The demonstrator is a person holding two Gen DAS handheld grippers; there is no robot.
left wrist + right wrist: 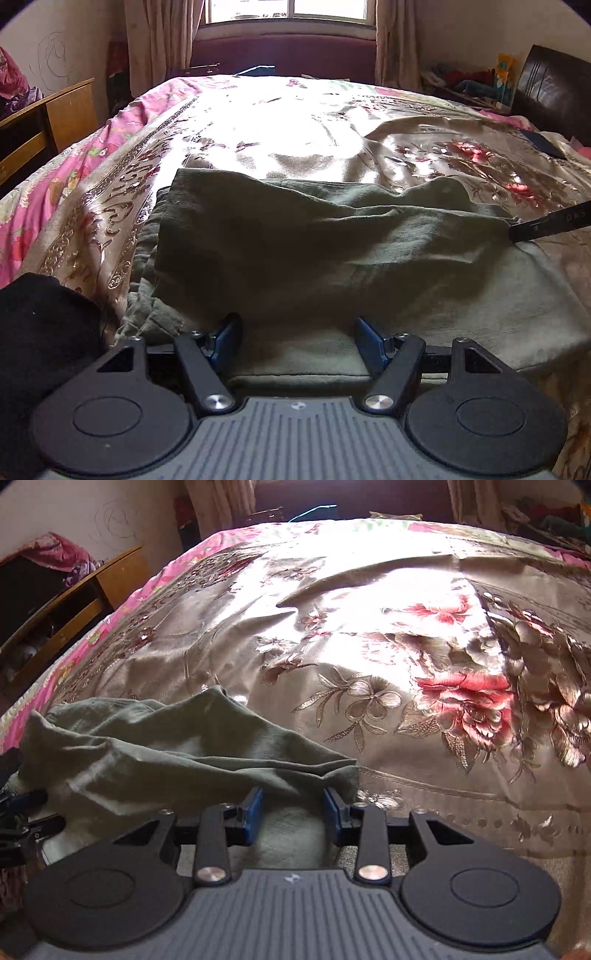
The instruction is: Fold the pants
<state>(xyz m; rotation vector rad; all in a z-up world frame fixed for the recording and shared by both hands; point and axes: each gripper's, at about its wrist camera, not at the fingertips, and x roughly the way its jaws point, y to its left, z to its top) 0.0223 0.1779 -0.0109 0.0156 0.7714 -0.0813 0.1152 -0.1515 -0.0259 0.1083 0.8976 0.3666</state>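
Observation:
Olive-green pants [295,251] lie folded over on a shiny floral bedspread [258,122]. My left gripper [299,334] is open, its blue fingertips [229,332] resting on the near edge of the pants with cloth between them. My right gripper [293,808] is open too, its blue fingertips [255,808] on the pants' right end [184,746]. The right gripper's black finger shows at the right edge of the left wrist view [546,225]. Part of the left gripper shows at the left edge of the right wrist view [22,812].
A wooden cabinet [48,118] stands left of the bed. A window with curtains [288,11] is at the far side. A dark headboard [554,92] is at the right, with a dark flat object [543,144] on the bed. A black cloth [40,332] lies near left.

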